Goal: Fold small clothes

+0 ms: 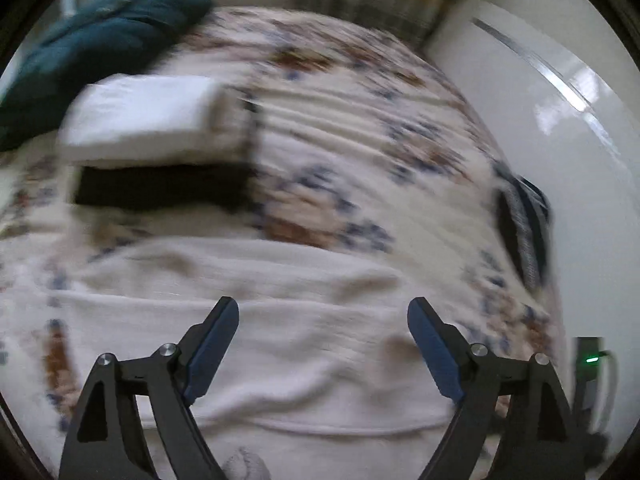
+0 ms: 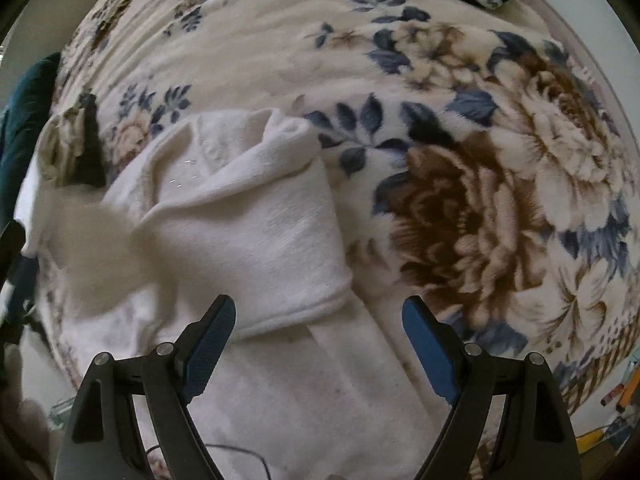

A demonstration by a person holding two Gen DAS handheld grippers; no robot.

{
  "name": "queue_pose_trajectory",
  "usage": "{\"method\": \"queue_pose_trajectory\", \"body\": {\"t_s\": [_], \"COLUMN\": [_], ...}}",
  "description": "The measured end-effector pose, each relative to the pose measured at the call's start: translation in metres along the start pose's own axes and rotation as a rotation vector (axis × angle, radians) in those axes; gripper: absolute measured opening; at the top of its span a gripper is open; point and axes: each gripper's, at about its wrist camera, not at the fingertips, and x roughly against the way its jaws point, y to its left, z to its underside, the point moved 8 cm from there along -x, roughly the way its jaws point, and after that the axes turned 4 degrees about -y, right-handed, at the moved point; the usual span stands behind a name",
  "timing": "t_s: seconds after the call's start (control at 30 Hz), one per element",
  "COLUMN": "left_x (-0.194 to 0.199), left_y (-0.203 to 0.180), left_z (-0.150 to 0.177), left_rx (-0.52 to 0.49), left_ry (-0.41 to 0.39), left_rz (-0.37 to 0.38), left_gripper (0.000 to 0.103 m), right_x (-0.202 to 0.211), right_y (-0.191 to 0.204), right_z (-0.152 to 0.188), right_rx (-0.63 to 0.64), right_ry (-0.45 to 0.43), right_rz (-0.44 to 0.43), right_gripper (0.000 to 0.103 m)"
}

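Just ahead of my right gripper (image 2: 318, 312), spread wide and empty, the cream garment (image 2: 256, 216) runs lengthwise away leftward; my left gripper (image 1: 322, 314) gapes empty above it too.

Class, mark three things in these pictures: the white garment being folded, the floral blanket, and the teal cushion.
white garment (image 2: 256, 232), right wrist view, on its folded-over upper layer.
floral blanket (image 2: 472, 216), right wrist view, on the big brown flower.
teal cushion (image 1: 100, 40), left wrist view, on its middle.
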Motion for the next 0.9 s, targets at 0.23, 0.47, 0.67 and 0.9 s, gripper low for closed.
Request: {"method": "queue_pose_trajectory", "body": {"t_s": [0.23,0.47,0.67,0.9], "left_x": [0.037,0.046,0.031,-0.034], "left_y": [0.139,0.228,0.247,0.237], "left_z": [0.005,0.041,0.062,0.049], "left_rx": [0.025,0.104,0.139,0.073], "left_ry": [-0.072,0.011,0.083,0.125], "left_rz": [-0.367,-0.514,-0.493,-0.466], "left_gripper": [0.086,0.086,0.086,0.086], "right_x": [-0.044,-0.077,-0.01,-0.016], "right_y": [0.071,0.099,0.079,0.028], "right_z": [-0.023,-0.042,-0.026,-0.04], "right_rx": [0.019,0.115,0.174,0.096], "right_ry": [0.02,-0.038,-0.128,-0.088], "right_rz": [-0.137,0.049,0.21,0.241], "right_gripper": [0.087,0.006,0.006,0.006]}}
